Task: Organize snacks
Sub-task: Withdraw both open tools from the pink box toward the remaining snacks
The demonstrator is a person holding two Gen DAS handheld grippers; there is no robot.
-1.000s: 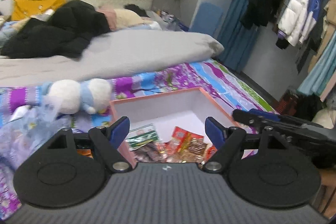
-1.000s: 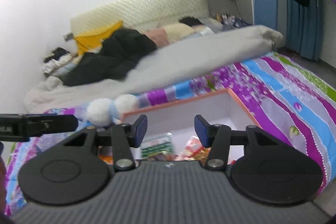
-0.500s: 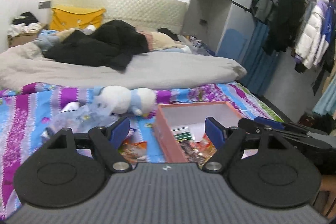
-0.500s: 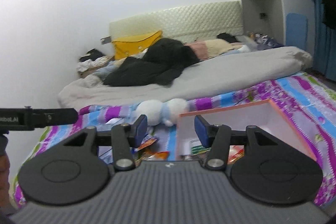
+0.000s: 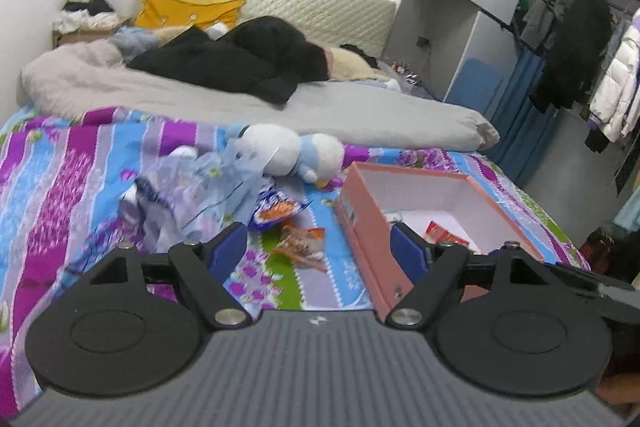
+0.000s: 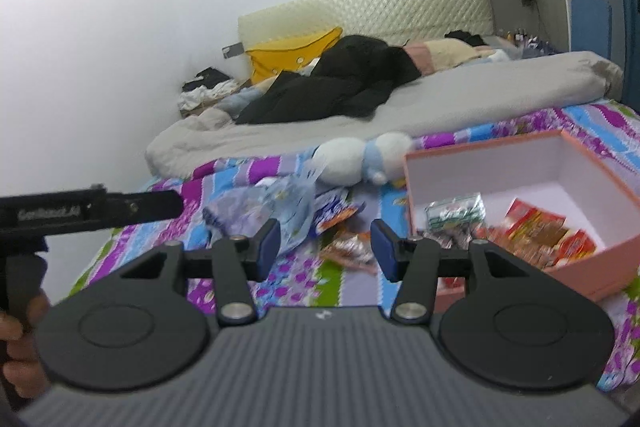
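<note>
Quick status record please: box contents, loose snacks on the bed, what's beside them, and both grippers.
box: pink box, open, on striped bedspread
in box: green-white packet, red packets
loose snacks: blue-orange packet, orange packet, left of box
nearby: crumpled plastic bag, plush toy
left gripper: open, empty
right gripper: open, empty

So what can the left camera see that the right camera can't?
Only the left wrist view shows the rack of hanging coats and the right gripper's black arm at the edge.

Only the right wrist view shows the green-and-white snack packet lying in full view inside the box, and the left gripper's black handle.

Both show the open pink cardboard box, the white-and-blue plush toy, the orange snack packet on the striped bedsheet, and the yellow pillow.
</note>
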